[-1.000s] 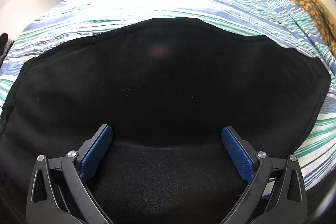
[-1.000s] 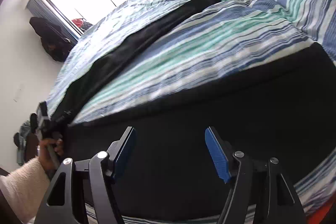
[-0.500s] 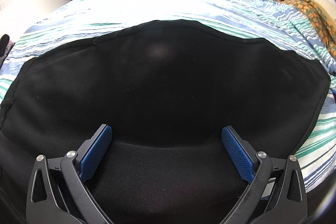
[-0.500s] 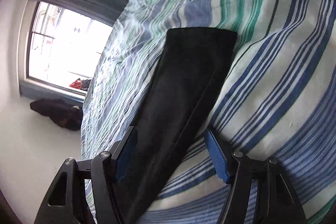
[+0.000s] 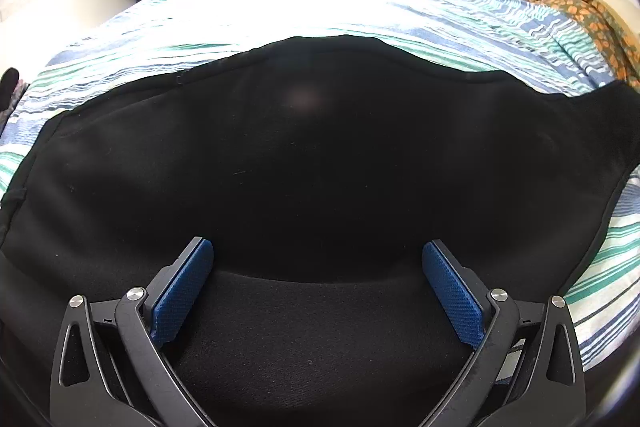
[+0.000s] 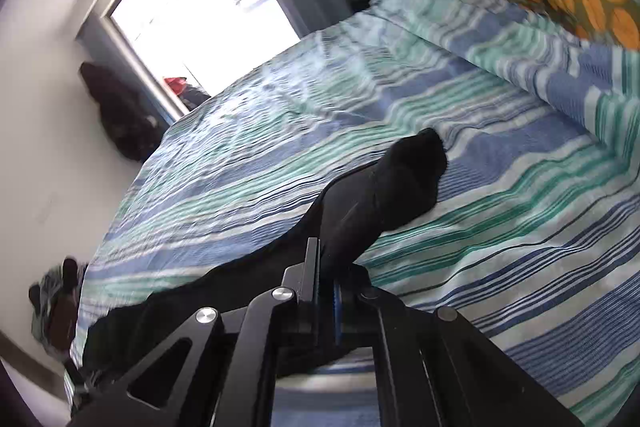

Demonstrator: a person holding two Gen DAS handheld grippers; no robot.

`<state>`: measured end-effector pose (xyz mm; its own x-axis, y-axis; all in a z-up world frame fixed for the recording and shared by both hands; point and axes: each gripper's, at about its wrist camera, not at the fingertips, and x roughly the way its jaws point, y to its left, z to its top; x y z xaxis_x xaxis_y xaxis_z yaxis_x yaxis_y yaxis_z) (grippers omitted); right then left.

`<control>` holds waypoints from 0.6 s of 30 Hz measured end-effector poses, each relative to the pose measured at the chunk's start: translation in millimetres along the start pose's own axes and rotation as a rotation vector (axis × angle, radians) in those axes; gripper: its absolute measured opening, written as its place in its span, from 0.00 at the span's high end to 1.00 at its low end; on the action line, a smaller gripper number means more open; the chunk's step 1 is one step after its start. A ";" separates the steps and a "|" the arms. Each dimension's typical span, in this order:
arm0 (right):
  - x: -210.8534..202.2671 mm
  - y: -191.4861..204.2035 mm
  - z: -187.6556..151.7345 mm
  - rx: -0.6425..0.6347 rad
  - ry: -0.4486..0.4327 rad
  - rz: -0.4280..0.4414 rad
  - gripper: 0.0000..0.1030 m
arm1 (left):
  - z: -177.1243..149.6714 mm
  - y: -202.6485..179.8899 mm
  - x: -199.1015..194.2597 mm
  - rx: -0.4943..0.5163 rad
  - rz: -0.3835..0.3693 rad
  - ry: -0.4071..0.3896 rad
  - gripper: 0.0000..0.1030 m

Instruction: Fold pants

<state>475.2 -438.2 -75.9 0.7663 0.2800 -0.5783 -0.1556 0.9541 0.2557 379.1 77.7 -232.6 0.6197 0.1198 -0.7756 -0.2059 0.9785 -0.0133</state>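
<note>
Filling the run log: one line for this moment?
left gripper: open over pants | right gripper: shut on pants leg | bed: striped sheet

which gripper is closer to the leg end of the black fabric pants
Right. The right gripper is shut on the black fabric pants just short of the leg end. The left gripper sits open over the wide part, gripping nothing.

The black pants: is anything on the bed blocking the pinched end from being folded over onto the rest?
Nothing visible does. The right gripper is shut on one end of the black pants, and only bare striped bedspread surrounds them. The left gripper hovers open over the wide part, with nothing lying on it.
</note>
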 end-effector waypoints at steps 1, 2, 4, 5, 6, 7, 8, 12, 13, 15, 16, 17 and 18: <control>-21.9 20.6 -15.8 -0.057 0.001 0.031 0.95 | 0.4 0.0 0.1 0.001 0.002 0.001 0.01; -45.4 32.9 -30.2 -0.090 0.001 0.062 0.95 | 0.6 -0.4 0.1 0.003 0.004 0.002 0.01; -89.0 40.5 -66.2 -0.088 -0.009 0.083 0.95 | 1.3 -1.3 0.4 0.007 0.009 0.005 0.00; -110.3 36.1 -84.9 -0.067 -0.010 0.076 0.95 | 2.8 -2.4 1.1 0.009 0.011 0.007 0.00; -130.3 27.1 -104.5 -0.039 -0.006 0.055 0.95 | 3.6 -3.1 1.2 0.011 0.013 0.011 0.01; -146.1 14.0 -123.8 0.003 0.007 0.023 0.95 | 4.3 -3.5 1.4 0.014 0.015 0.014 0.01; -158.3 -4.3 -142.7 0.059 0.031 -0.023 0.95 | 5.1 -4.0 1.6 0.017 0.019 0.019 0.00; -179.1 -82.0 -197.9 0.295 0.184 -0.402 0.49 | 8.7 -8.4 1.0 0.034 0.047 0.042 0.00; -190.8 -93.3 -206.2 0.345 0.168 -0.439 0.51 | 9.8 -9.8 0.4 0.034 0.053 0.052 0.00; -218.2 -101.2 -206.4 0.433 0.071 -0.466 0.49 | 14.0 -11.0 -2.7 0.027 0.070 0.082 0.00; -230.0 -97.0 -204.2 0.444 0.026 -0.500 0.46 | 16.3 -12.0 -6.6 0.023 0.085 0.102 0.01; -238.6 -89.0 -201.6 0.435 -0.015 -0.514 0.44 | 17.8 -13.1 -12.1 0.019 0.097 0.117 0.01; -243.1 -77.6 -199.0 0.414 -0.043 -0.506 0.42 | 18.2 -14.1 -21.0 0.012 0.106 0.126 0.01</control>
<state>176.9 -559.3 -109.3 0.7074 -0.2056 -0.6762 0.4771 0.8448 0.2423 382.8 64.5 -204.7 0.4948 0.2007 -0.8455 -0.2553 0.9636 0.0794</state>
